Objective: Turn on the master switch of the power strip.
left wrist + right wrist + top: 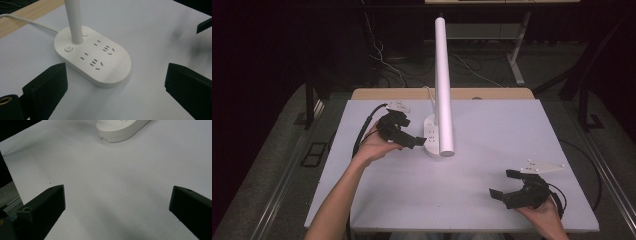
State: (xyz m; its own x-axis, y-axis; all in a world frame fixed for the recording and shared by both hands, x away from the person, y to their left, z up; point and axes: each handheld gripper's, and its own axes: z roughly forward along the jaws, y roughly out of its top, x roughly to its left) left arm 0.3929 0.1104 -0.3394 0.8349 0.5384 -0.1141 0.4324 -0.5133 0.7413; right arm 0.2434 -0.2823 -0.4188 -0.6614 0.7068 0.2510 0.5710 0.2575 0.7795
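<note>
- Early stage, by the look of it: left gripper (414, 141) just beside the lamp base (92, 56), jaws spread, holding nothing; power button (68, 48) untouched
- Right gripper (504, 185) well apart near the counter (492, 130) front, jaws spread, empty
- Smooth white oval plastic, socket slots on top; matte round tube (443, 80) rising upright

White lamp (438, 135) stands upright mid-table, oval socket base.

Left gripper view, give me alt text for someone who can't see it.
A white oval lamp base with built-in power sockets and a round power button sits on a white table, between the open black jaws of the left gripper. A white lamp post rises from it.
</note>
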